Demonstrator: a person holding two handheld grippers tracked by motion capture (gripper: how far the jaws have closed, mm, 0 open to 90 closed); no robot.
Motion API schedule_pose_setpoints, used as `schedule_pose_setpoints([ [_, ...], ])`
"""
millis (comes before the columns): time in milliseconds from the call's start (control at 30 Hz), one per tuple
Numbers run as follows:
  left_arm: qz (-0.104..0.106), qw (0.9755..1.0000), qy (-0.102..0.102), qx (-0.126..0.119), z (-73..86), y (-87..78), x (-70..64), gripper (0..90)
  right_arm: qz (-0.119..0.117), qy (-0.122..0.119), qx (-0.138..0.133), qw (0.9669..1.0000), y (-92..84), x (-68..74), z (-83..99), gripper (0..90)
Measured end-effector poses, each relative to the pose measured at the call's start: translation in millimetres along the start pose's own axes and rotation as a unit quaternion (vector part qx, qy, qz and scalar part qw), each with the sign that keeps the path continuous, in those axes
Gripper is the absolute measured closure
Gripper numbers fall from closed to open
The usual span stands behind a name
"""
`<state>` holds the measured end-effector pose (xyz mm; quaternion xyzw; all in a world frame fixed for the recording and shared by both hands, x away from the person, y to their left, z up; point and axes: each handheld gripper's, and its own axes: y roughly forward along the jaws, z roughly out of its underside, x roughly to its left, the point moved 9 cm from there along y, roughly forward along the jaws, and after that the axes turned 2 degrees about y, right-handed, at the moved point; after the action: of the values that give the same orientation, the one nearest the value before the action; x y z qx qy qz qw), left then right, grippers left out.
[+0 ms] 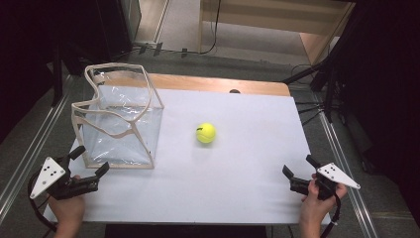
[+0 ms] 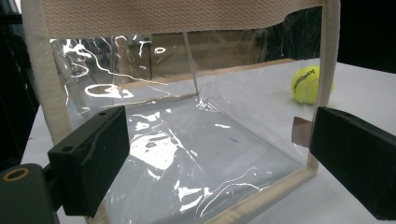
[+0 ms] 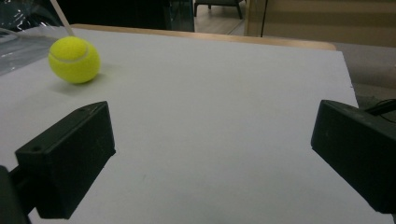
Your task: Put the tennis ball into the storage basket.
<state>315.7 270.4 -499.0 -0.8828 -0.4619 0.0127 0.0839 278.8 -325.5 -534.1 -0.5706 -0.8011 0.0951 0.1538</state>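
On the bench (image 1: 237,198), high view: tennis ball (image 1: 205,133) sits free near the middle, just right of the clear bag (image 1: 119,126), not touching it. Bag stands upright at the left rear, mouth up, webbing rim sagging and wavy. Left gripper (image 1: 89,161) parked at the bag's near corner, jaws spread, nothing between them. Right gripper (image 1: 297,168) at the near right edge, well apart from the ball, jaws spread wide, empty. Likely job: ball into bag.

From the left gripper view: jaws apart, straddling the bag's near face, film and bottom seam (image 2: 261,198) between them but no pad contact seen. Ball visible through the film past the right webbing strip (image 2: 329,60). Risks: film is slick and thin, so a pinch may grab film alone and crumple the wall; pulling on the rim could tip or drag the whole bag, nothing weighs it down. Drooping rim narrows the mouth, so ball could catch on the webbing and bounce off.

From the right gripper view: jaws wide open, bare bench between them, ball (image 3: 74,59) far off at upper left, next to the bag's edge. Risks: long reach across, approach slightly off-centre nudges the ball and sends it rolling, possibly off the far edge. Round felt surface, so pads closing above or below the middle squeeze it out. Ball close to the bag wall, so the far-side jaw may snag the film on the way in.
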Motion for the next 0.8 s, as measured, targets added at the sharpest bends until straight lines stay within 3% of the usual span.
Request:
schedule_pose_setpoints([
  [233, -0.001, 1.0, 0.002, 0.002, 0.5, 0.2, -0.6, 5.4, -0.005, -0.019, 0.012, 0.9997, 2.3, 8.4, -3.3, 0.0],
  [600, -0.003, 1.0, 0.007, 0.004, 1.0, 0.1, -1.3, 5.3, -0.034, -0.04, 0.041, 0.9978, 11.0, 25.9, -21.4, 0.0],
  [800, -0.005, 0.9999, 0.008, 0.006, 1.4, -0.1, -1.5, 5.3, -0.054, -0.04, 0.053, 0.9964, 20.2, 33.6, -29.1, 0.0],
])
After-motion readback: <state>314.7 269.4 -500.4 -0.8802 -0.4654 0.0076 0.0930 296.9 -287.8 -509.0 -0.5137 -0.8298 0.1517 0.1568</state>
